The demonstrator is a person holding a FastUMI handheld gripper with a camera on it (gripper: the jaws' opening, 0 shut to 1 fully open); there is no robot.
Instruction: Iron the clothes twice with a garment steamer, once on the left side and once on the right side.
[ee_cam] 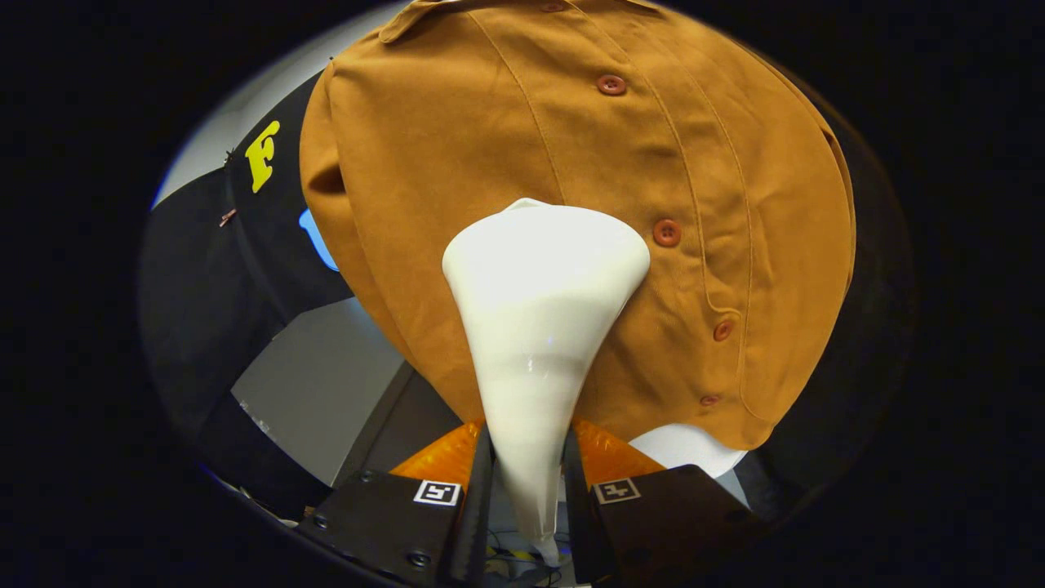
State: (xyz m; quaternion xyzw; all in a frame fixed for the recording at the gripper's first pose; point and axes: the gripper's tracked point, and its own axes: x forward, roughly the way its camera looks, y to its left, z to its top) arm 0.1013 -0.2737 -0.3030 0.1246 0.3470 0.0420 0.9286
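Gripper view shows the tongs (526, 482) clamped on the narrow neck of a smooth white cone-shaped garment steamer (539, 318), its wide head against a hanging brown suede-like buttoned shirt (718, 188) just ahead.

Open room left of shirt (571, 163), beside booth wall (212, 310)

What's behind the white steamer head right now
The brown shirt hangs right behind the steamer head, which the gripper clamps by its neck. The head covers the cloth behind it, left of the button placket.
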